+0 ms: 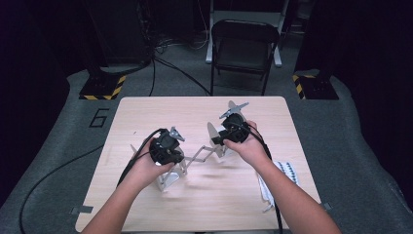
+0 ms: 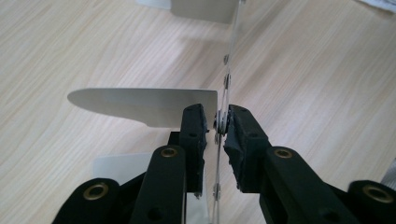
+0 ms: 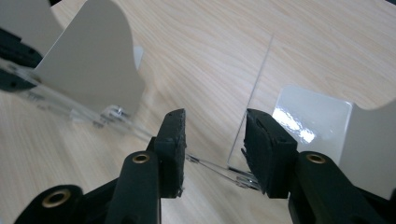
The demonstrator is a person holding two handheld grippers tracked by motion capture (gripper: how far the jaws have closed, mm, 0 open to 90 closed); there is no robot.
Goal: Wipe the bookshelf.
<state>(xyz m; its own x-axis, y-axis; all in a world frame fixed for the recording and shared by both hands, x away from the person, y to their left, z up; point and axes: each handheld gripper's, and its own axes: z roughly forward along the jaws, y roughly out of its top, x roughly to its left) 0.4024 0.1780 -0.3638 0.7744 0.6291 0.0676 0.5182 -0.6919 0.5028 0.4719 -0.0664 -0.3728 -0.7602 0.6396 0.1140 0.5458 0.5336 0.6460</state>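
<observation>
I am clamping my left gripper [image 2: 223,126] on a riveted joint of the clear plastic scissor-linkage rack with white panels [image 1: 197,155], mid-tabletop [image 1: 146,112], while my right gripper [image 3: 214,140], at three o'clock, is straddling the other end unclamped, needing to close before stretching.

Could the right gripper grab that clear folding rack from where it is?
Probably yes: the right gripper stands open with the clear rack strip already between its jaws, nothing blocking; it seems only to need closing.

Bright lit table [image 1: 204,195], dark surroundings, soft blurry high view
</observation>
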